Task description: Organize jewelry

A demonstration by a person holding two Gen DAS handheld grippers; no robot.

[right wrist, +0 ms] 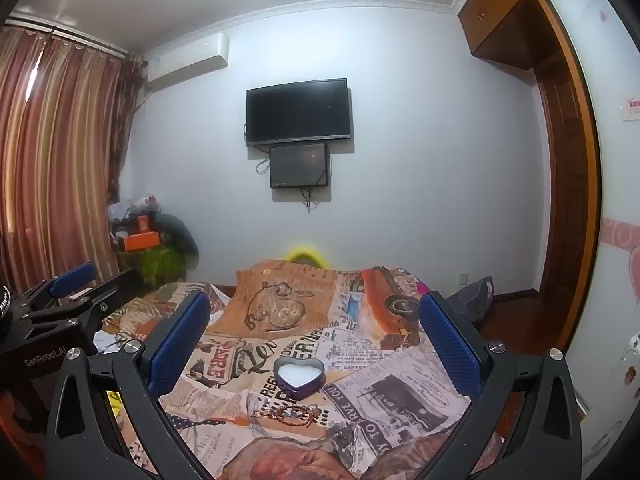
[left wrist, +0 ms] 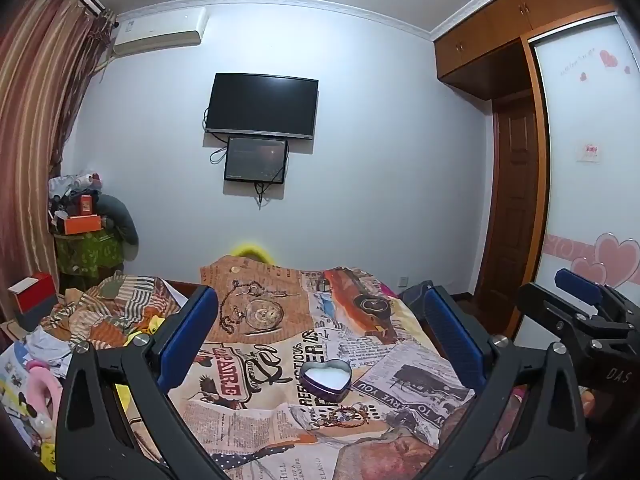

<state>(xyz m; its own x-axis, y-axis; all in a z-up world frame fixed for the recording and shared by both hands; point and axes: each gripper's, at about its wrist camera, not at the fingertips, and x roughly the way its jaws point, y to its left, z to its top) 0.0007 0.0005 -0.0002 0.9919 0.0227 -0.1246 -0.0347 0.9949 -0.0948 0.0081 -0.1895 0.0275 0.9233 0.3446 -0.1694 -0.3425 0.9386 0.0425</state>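
Left gripper (left wrist: 320, 336): fingers spread wide and holding nothing, blue pads at 9 and 3 o'clock of the left wrist view, raised above the cloth. It also shows at 9 o'clock of the right wrist view (right wrist: 70, 286), where its jaw gap cannot be judged.
Right gripper (right wrist: 316, 336): fingers likewise spread wide with nothing between them, blue pads at 9 and 3 o'clock of its own view. Its body shows at 3 o'clock of the left wrist view (left wrist: 580, 284).
Heart-shaped tin (left wrist: 326, 380): small, purple-walled, lid off, white lining showing; it sits on the cloth toward 6 o'clock from the middle of the left view and between both pairs of fingers, touching neither. In the right view (right wrist: 299, 376) it lies just below centre.
Bracelets (left wrist: 344, 416): a small heap of beaded and chain pieces on the cloth at 6 o'clock of the tin, just beside it and outside it. Right view (right wrist: 288, 414) shows a brown braided loop among them.
Newspaper-print cloth (left wrist: 400, 360): covers the bed under tin and bracelets; a pocket watch with chain is printed on it at 12 o'clock of the tin.
Television (left wrist: 262, 106): dark, on the wall at 12 o'clock, a smaller screen (left wrist: 256, 160) just beneath it.
Air conditioner (left wrist: 160, 32): at 11 o'clock on the wall.
Striped curtain (left wrist: 36, 120): at 9 to 10 o'clock.
Wardrobe (left wrist: 520, 60): wooden, at 2 o'clock.
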